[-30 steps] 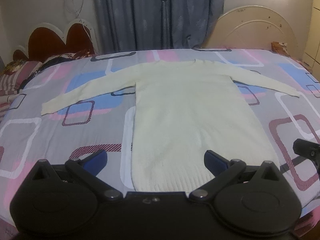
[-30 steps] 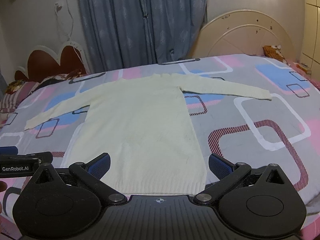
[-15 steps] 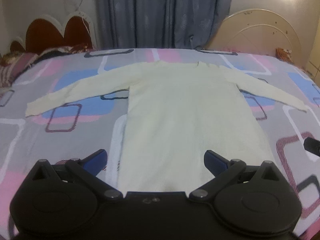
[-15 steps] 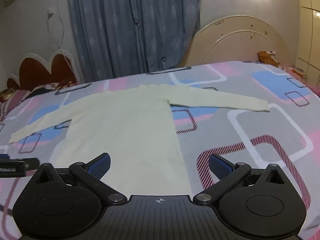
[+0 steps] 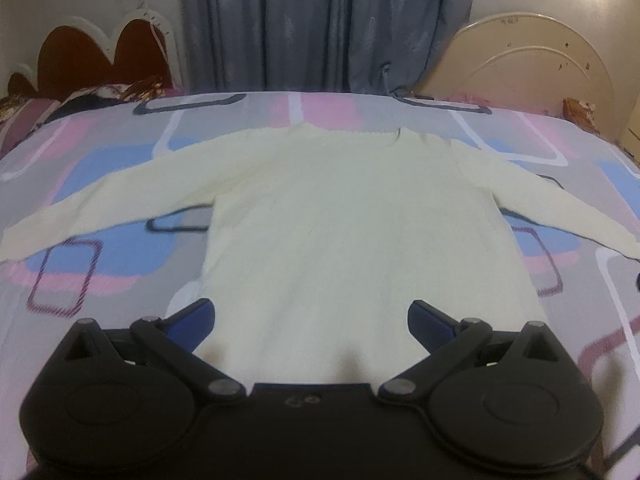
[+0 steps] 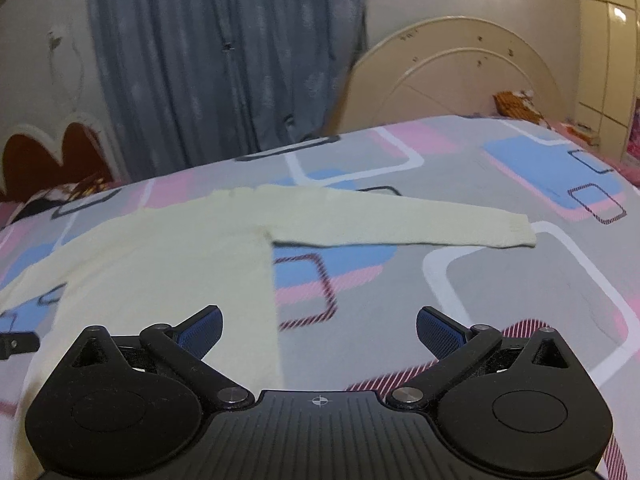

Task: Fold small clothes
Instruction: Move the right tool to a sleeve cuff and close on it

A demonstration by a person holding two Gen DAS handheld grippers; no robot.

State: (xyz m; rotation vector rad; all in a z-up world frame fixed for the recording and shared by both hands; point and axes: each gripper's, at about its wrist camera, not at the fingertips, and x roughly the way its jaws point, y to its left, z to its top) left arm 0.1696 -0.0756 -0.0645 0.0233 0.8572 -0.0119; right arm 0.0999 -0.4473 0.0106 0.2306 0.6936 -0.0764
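Note:
A cream long-sleeved knit sweater (image 5: 360,216) lies flat on the bed with both sleeves spread out; it also shows in the right wrist view (image 6: 168,264). My left gripper (image 5: 312,320) is open and empty, low over the sweater's body. My right gripper (image 6: 318,330) is open and empty, over the sweater's right side edge and the bedspread beside it. The right sleeve (image 6: 400,224) stretches out ahead of it, ending in a cuff (image 6: 520,232). The sweater's hem is hidden behind the grippers.
The bedspread (image 5: 80,248) is grey with pink, blue and white rectangles. A red-and-white headboard (image 5: 100,52) and pillows stand at the back left, blue curtains (image 5: 320,24) behind, a cream round board (image 6: 452,80) at the back right. The left gripper's edge shows in the right wrist view (image 6: 16,344).
Both grippers have moved forward and lower over the sweater; its hem has dropped out of view. The right gripper has shifted rightwards toward the side edge. Both stay open.

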